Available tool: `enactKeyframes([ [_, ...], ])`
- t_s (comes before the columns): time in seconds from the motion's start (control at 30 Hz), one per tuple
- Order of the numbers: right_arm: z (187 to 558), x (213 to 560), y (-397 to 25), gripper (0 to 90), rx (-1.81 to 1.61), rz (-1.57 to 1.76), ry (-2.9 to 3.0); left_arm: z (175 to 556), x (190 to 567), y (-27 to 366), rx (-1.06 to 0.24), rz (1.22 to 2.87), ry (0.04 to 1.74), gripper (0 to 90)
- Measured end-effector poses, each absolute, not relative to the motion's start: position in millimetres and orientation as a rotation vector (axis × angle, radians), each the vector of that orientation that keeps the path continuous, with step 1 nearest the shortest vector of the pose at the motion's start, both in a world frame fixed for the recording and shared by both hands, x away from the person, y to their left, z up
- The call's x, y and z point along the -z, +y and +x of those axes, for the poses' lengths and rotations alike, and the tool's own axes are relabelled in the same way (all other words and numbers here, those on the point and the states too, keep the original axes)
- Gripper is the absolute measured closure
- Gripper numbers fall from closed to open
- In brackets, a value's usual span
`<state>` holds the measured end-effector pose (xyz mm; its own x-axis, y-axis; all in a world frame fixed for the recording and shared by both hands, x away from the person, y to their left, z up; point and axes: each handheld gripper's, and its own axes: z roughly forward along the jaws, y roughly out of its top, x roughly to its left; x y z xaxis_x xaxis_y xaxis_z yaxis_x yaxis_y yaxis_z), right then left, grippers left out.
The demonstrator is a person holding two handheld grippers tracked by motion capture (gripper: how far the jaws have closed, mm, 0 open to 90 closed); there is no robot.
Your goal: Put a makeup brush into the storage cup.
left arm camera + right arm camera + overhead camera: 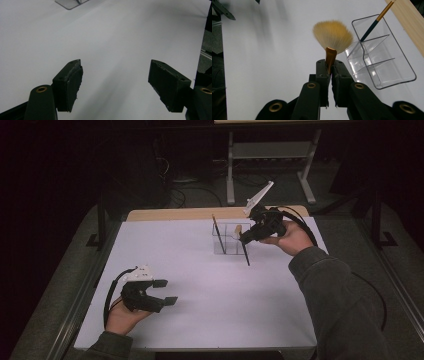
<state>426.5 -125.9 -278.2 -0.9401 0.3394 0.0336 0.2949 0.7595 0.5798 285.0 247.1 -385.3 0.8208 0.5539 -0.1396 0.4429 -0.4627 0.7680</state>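
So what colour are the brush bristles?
Pale golden-blond bristles, clearest in the right gripper view.

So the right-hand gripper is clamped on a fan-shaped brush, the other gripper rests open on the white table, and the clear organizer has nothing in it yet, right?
Not quite: the clear organizer is not bare. The right gripper view shows a second brush with a dark handle standing in its far compartment. The rest holds: the right gripper is shut on the fan brush, and the left gripper rests open on the white table.

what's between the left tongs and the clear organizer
Nothing: in the high view, bare white table runs from the open left tongs to the clear organizer.
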Motion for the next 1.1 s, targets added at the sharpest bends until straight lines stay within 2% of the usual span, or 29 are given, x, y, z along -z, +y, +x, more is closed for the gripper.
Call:
enactKeyframes([
  [1.1, 460.6, 251.4, -107.3, 83.2, -0.896, 0.540, 2.831, 284.6, 383.1, 255.5, -0.182, 2.110, 0.735, 25.2],
])
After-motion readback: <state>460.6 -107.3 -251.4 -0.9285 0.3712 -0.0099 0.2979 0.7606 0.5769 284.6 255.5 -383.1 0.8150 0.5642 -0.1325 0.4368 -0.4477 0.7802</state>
